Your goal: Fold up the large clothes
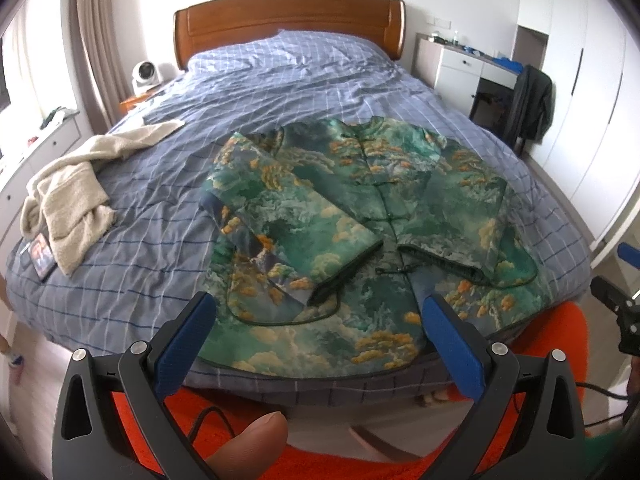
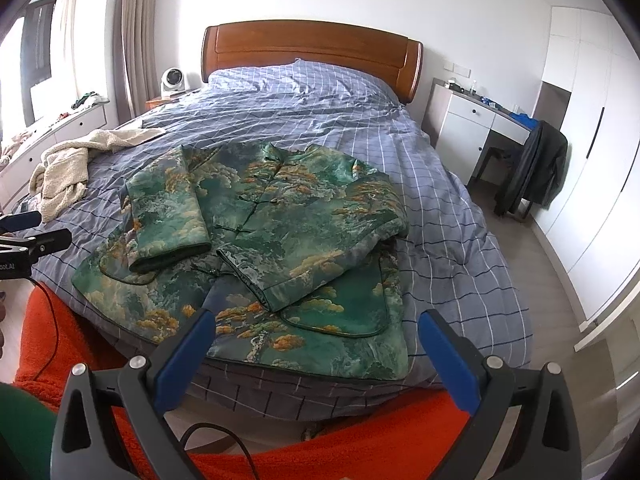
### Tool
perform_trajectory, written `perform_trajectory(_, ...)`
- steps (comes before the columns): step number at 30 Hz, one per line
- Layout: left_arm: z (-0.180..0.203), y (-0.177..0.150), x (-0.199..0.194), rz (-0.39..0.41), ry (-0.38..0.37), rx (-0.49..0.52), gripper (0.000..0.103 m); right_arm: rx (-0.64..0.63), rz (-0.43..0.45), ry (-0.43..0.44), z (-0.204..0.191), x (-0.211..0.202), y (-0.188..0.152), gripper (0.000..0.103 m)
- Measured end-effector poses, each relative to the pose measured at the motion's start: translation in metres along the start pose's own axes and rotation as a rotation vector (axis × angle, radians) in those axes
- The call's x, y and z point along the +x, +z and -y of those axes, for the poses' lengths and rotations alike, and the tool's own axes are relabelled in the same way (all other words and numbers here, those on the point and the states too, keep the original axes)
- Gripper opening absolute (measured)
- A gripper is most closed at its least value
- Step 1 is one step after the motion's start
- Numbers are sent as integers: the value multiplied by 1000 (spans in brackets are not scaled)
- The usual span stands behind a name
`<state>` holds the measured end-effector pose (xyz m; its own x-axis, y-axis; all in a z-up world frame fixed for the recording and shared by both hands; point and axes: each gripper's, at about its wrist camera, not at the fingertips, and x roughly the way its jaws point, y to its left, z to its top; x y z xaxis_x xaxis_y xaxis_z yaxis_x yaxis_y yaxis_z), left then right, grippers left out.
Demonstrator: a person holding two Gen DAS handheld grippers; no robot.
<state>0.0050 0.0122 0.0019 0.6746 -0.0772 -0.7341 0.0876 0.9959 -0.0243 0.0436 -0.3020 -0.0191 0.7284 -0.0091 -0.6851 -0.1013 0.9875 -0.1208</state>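
Green patterned jacket (image 1: 360, 220) lies on the bed (image 1: 280, 92), both sleeves folded inward. Left gripper (image 1: 316, 320) and right gripper (image 2: 316, 336) hover wide open, empty. Next: grasp hem, fold upward.

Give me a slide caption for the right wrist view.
Open right gripper hovers over a green landscape-print jacket, sleeves folded inward, on a blue checked bed.

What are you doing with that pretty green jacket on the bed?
A person is folding the green cloud-patterned jacket on the blue checked bedspread, using two hand-held grippers. Both sleeves are already folded in across the front. The left gripper and right gripper are open, holding nothing, near the jacket's bottom hem. A cream fluffy garment lies crumpled beside it.
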Motion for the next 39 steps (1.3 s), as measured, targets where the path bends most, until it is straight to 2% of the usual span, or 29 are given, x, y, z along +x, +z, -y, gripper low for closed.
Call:
perform_trajectory(9, -5, 0, 0, -3, 26, -13, 103, 3, -2, -31, 3, -3, -3, 103)
perform_trajectory(15, -4, 0, 2, -7, 21, -9, 103, 35, -16, -13, 7, 1, -6, 103)
perform_trajectory(39, 7, -2, 9, -32, -1, 12, 103, -39, 4, -19, -3, 3, -6, 103)
